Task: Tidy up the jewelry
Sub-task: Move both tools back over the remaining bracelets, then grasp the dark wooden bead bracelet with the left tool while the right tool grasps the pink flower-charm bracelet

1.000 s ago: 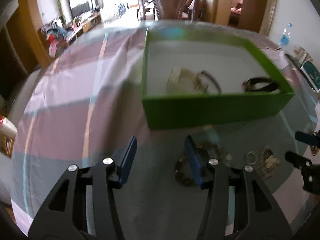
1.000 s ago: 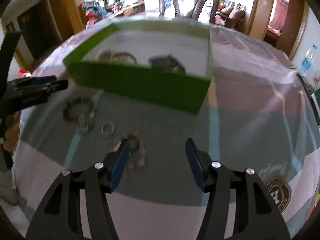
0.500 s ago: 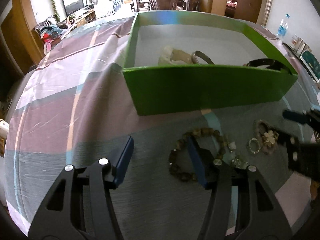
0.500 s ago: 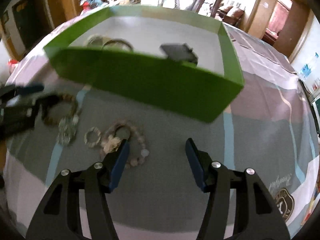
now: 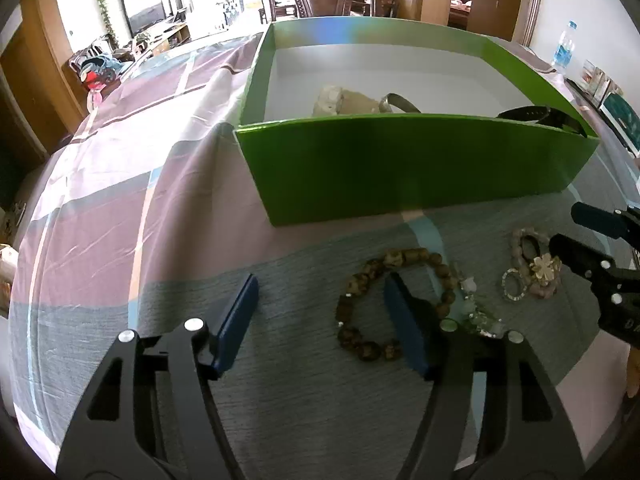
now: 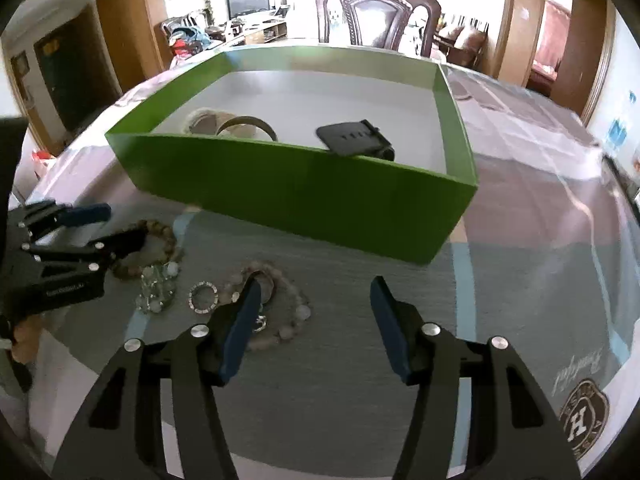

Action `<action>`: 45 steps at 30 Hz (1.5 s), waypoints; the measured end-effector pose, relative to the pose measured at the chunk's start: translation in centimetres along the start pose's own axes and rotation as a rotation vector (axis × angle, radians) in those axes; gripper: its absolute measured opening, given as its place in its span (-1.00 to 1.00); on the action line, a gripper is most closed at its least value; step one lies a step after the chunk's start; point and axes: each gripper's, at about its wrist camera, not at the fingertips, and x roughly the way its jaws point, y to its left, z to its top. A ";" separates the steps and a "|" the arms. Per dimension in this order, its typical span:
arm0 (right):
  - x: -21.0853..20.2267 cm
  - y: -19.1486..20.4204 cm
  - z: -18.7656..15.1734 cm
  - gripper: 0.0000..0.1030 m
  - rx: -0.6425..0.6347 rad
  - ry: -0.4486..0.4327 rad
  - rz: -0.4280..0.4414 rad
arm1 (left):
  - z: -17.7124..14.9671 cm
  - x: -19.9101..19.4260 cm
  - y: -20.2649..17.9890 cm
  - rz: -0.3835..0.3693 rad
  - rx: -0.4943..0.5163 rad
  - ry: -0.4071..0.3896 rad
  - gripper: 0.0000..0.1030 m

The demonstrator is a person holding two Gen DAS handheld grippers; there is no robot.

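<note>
A green box [image 5: 408, 168] [image 6: 304, 196] with a white floor holds a pale bracelet [image 5: 340, 102], a metal bangle [image 6: 246, 124] and a black watch [image 6: 354, 140]. In front of it on the cloth lie a brown bead bracelet [image 5: 360, 284] [image 6: 160, 236], a clear crystal piece [image 6: 156, 284], a small sparkly ring [image 5: 514, 286] [image 6: 203, 299] and a pink bead bracelet with a flower charm [image 5: 538, 268] [image 6: 288, 312]. My left gripper [image 5: 320, 320] is open, its right finger inside the brown bracelet's loop. My right gripper [image 6: 316, 320] is open, its left finger over the pink bracelet.
A striped cloth [image 5: 120, 200] covers the round table. A carved wooden chair [image 6: 378, 16] stands behind the box. A water bottle [image 5: 564, 50] and some cards sit at the far right edge. A printed logo [image 6: 584, 416] marks the cloth near my right gripper.
Both grippers have come lower and closer to the loose jewelry in front of the box. My left finger now sits inside the brown bracelet; my right finger reaches the pink one.
</note>
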 end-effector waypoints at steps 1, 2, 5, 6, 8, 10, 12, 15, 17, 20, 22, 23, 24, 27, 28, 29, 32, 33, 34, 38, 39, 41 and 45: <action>0.3 0.1 -0.1 -0.03 -0.007 0.014 -0.007 | 0.0 0.0 0.0 0.000 0.000 -0.001 0.28; 0.5 0.2 -0.3 -0.06 -0.006 0.026 -0.013 | 0.0 0.0 0.0 0.002 0.002 -0.002 0.28; 0.7 -0.2 -0.3 -0.09 0.011 0.040 -0.016 | -0.1 0.0 0.0 0.005 0.003 -0.004 0.30; 0.7 -0.3 -0.3 -0.09 0.016 0.041 -0.011 | -0.1 0.0 0.0 0.008 0.002 -0.005 0.32; 0.7 -0.4 -0.4 -0.09 0.020 0.044 -0.006 | -0.2 0.0 0.1 0.012 0.001 -0.005 0.35; 0.7 -0.4 -0.4 -0.09 0.020 0.045 -0.008 | -0.2 0.1 0.1 0.010 -0.001 -0.005 0.36; 0.6 -0.6 -0.4 -0.09 0.025 0.046 -0.019 | -0.1 0.1 0.1 0.012 0.000 -0.006 0.36; 0.8 -1.3 -0.2 -0.18 0.048 0.046 -0.027 | -0.1 0.1 0.2 0.012 0.000 -0.007 0.36; 0.7 -1.5 -0.4 -0.18 0.055 0.046 -0.027 | -0.1 0.1 0.2 0.013 0.000 -0.007 0.36; 0.7 -1.4 -0.4 -0.18 0.047 0.043 -0.035 | -0.1 0.0 0.2 0.018 0.002 -0.008 0.38; 0.6 -1.4 -0.4 -0.18 0.047 0.042 -0.038 | -0.1 0.0 0.2 0.020 0.002 -0.009 0.39; 0.7 -1.5 -0.5 -0.18 0.048 0.042 -0.037 | -0.1 0.0 0.2 0.020 0.002 -0.009 0.39; 0.6 -1.5 -0.5 -0.18 0.048 0.042 -0.037 | -0.1 0.0 0.2 0.021 0.003 -0.010 0.39; 0.6 -1.5 -0.5 -0.18 0.042 0.038 -0.044 | -0.1 0.0 0.1 0.026 0.009 -0.012 0.39; 0.6 -1.4 -0.6 -0.18 0.040 0.036 -0.047 | -0.2 0.0 0.1 0.026 0.010 -0.012 0.38; 0.6 -1.4 -0.6 -0.18 0.037 0.033 -0.051 | -0.2 0.0 0.1 0.024 0.011 -0.012 0.37; 0.5 -1.3 -0.8 -0.18 0.031 0.028 -0.058 | -0.2 -0.1 0.1 0.026 0.013 -0.013 0.36; 0.5 -1.3 -0.8 -0.18 0.032 0.028 -0.058 | -0.2 -0.1 0.1 0.026 0.013 -0.013 0.36; 0.5 -1.4 -0.9 -0.18 0.034 0.028 -0.056 | -0.2 -0.1 0.1 0.025 0.012 -0.013 0.36; 0.4 -1.4 -1.0 -0.18 0.039 0.024 -0.054 | -0.2 -0.1 0.0 0.026 0.012 -0.013 0.36; 0.4 -1.4 -1.0 -0.18 0.035 0.024 -0.055 | -0.2 -0.1 0.0 0.028 0.014 -0.014 0.36; 0.4 -1.2 -1.0 -0.18 0.028 0.023 -0.055 | -0.3 -0.1 -0.1 0.032 0.016 -0.016 0.36; 0.3 -0.8 -1.1 -0.34 0.008 0.022 -0.034 | -0.3 -0.2 -0.2 0.038 0.018 -0.020 0.38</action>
